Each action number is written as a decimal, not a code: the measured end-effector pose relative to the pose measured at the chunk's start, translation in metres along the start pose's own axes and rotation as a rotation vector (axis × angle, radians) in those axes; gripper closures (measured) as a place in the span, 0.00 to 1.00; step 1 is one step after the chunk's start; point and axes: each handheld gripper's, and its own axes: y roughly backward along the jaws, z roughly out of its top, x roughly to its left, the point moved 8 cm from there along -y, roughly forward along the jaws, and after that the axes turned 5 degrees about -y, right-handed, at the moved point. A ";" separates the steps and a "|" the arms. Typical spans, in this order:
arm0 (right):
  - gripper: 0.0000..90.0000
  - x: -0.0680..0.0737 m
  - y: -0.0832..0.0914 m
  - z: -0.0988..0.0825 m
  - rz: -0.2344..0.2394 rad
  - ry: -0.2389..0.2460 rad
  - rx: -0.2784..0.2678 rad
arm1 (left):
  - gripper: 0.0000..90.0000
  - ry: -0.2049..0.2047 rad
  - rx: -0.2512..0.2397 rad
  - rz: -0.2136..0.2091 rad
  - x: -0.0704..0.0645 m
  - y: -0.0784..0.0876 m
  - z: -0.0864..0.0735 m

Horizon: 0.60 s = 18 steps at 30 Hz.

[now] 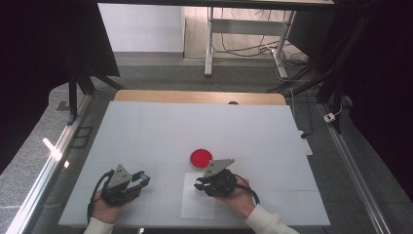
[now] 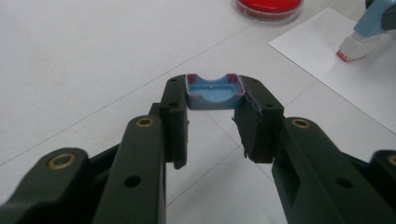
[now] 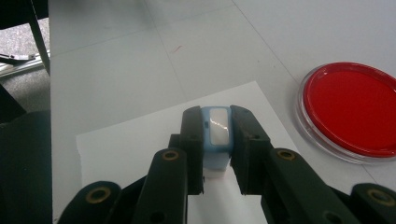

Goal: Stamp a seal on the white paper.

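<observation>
White table [image 1: 146, 131]; red dish [image 1: 200, 157]; paper sheet [image 1: 195, 207]

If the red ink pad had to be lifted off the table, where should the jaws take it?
Across its clear rim, coming from above. The red ink pad is a flat, shallow round dish lying on the table, so only opposite points on its low side wall likely offer a grip.

Your right gripper [image 3: 217, 140] is closed on a light blue stamp [image 3: 217, 135] with a white lower part; it stands upright and presses its red-edged base [image 2: 350, 51] on the white paper sheet [image 3: 135, 144]. Your left gripper [image 2: 212, 109] is closed on the stamp's blue cap [image 2: 214, 92], held above the table with its hollow side up. The round red ink pad [image 1: 200, 158] lies just beyond the paper.
</observation>
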 end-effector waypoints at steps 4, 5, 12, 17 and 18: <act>0.84 0.000 0.000 -0.001 -0.004 0.005 0.006 | 0.72 -0.001 0.000 0.000 0.000 0.000 0.000; 0.84 0.000 0.000 -0.001 -0.004 0.006 0.006 | 0.72 0.000 0.000 0.000 0.000 0.000 0.000; 0.84 0.000 0.000 -0.001 -0.005 0.020 0.006 | 0.72 -0.001 0.001 0.000 0.000 0.000 0.000; 0.84 0.001 0.000 -0.001 -0.006 0.022 0.008 | 0.72 -0.001 0.002 0.000 0.000 0.000 0.000; 0.84 0.001 0.000 -0.001 -0.005 0.019 0.011 | 0.72 0.000 0.001 0.000 0.000 0.000 0.000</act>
